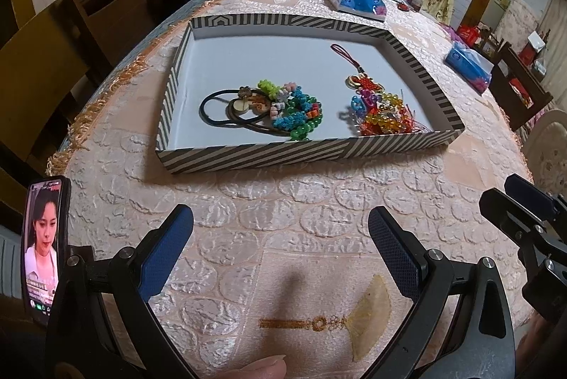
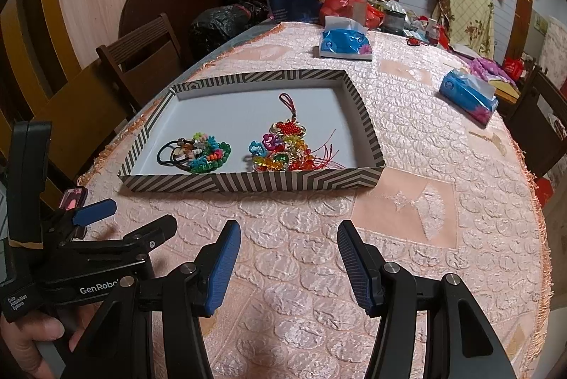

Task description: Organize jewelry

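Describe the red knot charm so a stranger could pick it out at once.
Find the striped tray on the pink tablecloth. Two heaps lie inside; take the right-hand one. The red knot charm tops that heap, the only piece with a thin red cord loop reaching toward the tray's far wall.

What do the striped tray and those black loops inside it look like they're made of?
The striped tray looks like matte printed cardboard: thin straight walls, plain white inside. The black loops look like elastic hair ties, smooth thin cord with a faint sheen, though rubber or fabric-covered is hard to tell.

Jewelry (image 1: 312,111) (two heaps) in striped box (image 1: 304,156).
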